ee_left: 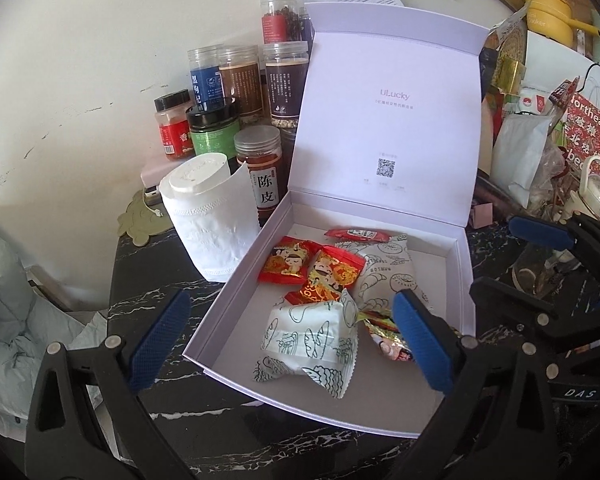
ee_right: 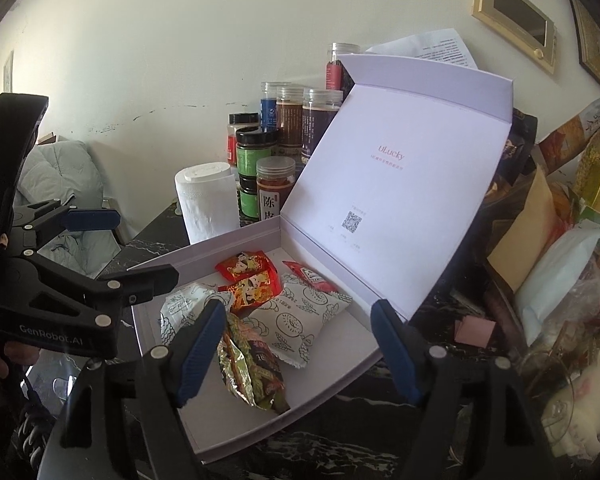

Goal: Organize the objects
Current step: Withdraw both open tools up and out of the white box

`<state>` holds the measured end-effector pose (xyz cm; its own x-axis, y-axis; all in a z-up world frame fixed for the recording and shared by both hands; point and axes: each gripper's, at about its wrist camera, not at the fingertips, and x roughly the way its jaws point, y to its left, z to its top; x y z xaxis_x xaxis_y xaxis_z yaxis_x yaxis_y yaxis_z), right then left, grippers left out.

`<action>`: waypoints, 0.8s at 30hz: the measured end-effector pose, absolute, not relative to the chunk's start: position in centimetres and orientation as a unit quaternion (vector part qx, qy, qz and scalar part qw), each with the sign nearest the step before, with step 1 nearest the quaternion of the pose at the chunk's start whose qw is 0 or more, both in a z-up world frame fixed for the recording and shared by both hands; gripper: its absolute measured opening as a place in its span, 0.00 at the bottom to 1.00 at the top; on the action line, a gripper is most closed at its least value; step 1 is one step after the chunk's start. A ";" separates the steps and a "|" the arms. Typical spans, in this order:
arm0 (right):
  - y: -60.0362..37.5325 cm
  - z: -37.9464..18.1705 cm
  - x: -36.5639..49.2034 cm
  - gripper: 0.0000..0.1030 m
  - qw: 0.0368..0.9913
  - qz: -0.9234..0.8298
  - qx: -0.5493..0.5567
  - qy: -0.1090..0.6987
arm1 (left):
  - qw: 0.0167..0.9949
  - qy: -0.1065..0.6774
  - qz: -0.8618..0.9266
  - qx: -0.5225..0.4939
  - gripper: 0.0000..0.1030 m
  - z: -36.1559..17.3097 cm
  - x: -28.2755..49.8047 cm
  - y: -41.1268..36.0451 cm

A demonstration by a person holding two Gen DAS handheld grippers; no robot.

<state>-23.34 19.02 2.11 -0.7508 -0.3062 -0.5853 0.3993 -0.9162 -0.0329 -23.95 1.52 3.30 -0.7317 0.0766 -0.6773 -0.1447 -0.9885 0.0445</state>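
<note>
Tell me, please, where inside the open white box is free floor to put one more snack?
The white cardboard box has bare floor along its right wall and near its front edge. The middle-left is crowded: red candy wrappers, white printed snack packets, gold foil packet.

Each hand-held gripper (ee_left: pixel 288 344) is black plastic — silver rivets, ribbed blue pads (ee_right: pixel 200 354), white "GenRobot.AI" lettering.
</note>
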 end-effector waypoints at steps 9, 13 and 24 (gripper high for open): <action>19.8 4.3 -20.8 0.85 0.163 -0.942 0.283 0.073 | 0.054 0.051 0.937 -0.340 0.98 5.7 -21.1 1.8; 20.2 5.0 -19.6 0.85 0.156 -0.944 0.280 0.074 | 0.054 0.047 0.938 -0.340 0.98 6.3 -20.1 1.8; 20.3 7.6 -15.1 0.86 0.141 -0.952 0.259 0.079 | 0.053 0.061 0.946 -0.315 0.98 8.8 -15.5 2.4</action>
<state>-15.07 20.34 7.58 -0.8261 -0.2281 -0.5153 0.3097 -0.9477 -0.0771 -15.54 2.39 8.79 -0.7954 0.0626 -0.6028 -0.1396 -0.9868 0.0817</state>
